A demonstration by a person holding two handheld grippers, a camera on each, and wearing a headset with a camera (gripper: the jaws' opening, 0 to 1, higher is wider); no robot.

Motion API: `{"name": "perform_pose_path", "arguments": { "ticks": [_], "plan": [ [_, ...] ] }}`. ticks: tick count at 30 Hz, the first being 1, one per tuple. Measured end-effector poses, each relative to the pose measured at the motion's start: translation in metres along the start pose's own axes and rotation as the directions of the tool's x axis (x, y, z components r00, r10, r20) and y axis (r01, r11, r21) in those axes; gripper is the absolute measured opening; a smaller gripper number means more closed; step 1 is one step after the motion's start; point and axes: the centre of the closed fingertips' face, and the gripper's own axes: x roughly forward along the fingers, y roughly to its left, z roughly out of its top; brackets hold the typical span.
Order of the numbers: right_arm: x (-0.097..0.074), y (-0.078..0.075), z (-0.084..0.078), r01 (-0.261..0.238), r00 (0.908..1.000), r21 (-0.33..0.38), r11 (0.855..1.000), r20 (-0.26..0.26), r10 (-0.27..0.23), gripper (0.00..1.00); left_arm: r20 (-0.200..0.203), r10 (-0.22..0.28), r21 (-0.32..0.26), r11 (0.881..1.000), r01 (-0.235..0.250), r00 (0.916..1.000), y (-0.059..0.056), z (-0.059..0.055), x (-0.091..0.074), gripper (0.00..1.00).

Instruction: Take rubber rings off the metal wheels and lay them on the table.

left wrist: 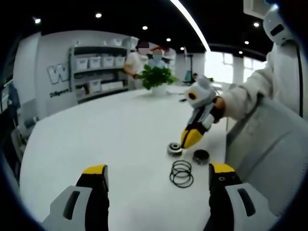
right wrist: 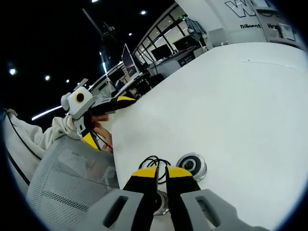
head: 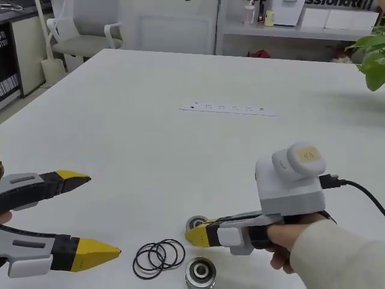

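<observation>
Two metal wheels lie near the table's front edge, one [head: 197,223] behind the other [head: 200,271]. Several black rubber rings [head: 158,256] lie loose in a small pile just left of them. My right gripper [head: 194,236] is shut, its yellow tips right at the farther wheel; nothing shows between them. In the right gripper view one wheel [right wrist: 191,165] sits just right of the closed tips [right wrist: 161,174], the other wheel [right wrist: 159,202] partly hidden under them. My left gripper [head: 90,215] stands open, left of the rings. Its own view shows rings [left wrist: 182,173] and both wheels [left wrist: 174,149] [left wrist: 201,156] ahead.
A white power strip [head: 228,108] lies mid-table. A chair [head: 84,36] stands beyond the far left corner, and a green plant [head: 373,57] at the right edge. Shelving with bins [left wrist: 96,72] and people stand in the background. The table [head: 150,132] is bare white.
</observation>
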Motion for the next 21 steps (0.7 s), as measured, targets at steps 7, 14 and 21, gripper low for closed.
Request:
{"name": "perform_pose_path", "arguments": {
  "ticks": [7,14,21],
  "plan": [
    [-0.011,0.001,0.018,0.008,0.9984,-0.022,1.000,0.057,-0.006,0.04,0.004,0.002,0.003,1.000,-0.002,1.0000,0.000,0.001,-0.001,0.88],
    [-0.021,0.005,0.038,0.028,0.9933,-0.111,0.993,0.115,-0.015,0.09,0.001,-0.003,0.009,1.000,0.003,1.0000,-0.006,0.003,0.001,0.88],
    [-0.032,0.014,0.053,0.048,0.9868,-0.190,0.981,0.161,-0.017,0.18,0.001,-0.009,0.012,1.000,0.009,1.0000,-0.009,0.005,0.001,0.88]
  ]
}}
